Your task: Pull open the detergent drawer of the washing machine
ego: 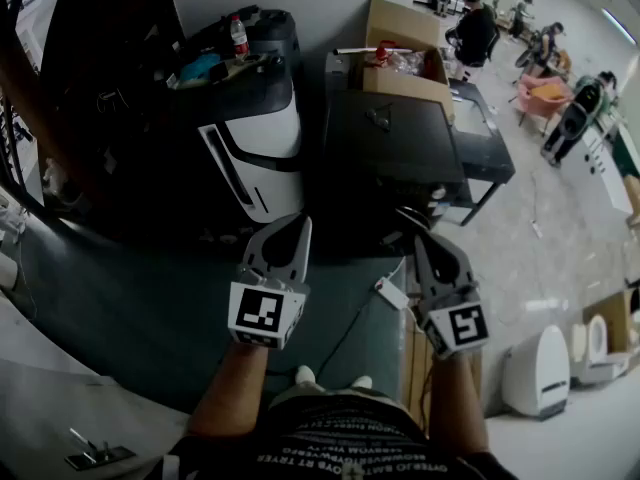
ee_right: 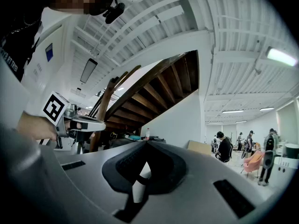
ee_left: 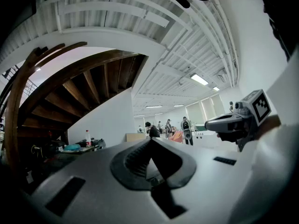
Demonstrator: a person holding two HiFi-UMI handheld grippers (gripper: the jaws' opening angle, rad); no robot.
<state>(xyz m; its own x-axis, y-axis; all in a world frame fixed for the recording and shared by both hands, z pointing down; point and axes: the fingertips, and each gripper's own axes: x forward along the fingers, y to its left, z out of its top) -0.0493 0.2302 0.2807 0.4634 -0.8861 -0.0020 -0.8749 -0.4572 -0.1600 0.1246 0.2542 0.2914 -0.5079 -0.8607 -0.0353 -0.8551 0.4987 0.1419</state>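
Observation:
I hold both grippers level at waist height, side by side, above a grey floor mat. My left gripper (ego: 291, 230) is shut with nothing between its jaws; in its own view the left gripper (ee_left: 150, 143) points at open room. My right gripper (ego: 419, 242) is also shut and empty, and in its own view the right gripper (ee_right: 145, 144) faces the same way. Ahead of the left one stands a white-and-black machine (ego: 255, 153); ahead of the right one is a dark boxy unit (ego: 388, 136). I cannot make out a detergent drawer on either. Both grippers stay well short of them.
A bottle (ego: 239, 36) and clutter lie on the white-and-black machine. A cardboard box (ego: 404, 46) sits behind the dark unit. A white power strip (ego: 391, 293) and its cable lie on the floor. Several people work at the back right. A wooden staircase (ee_left: 70, 78) rises on the left.

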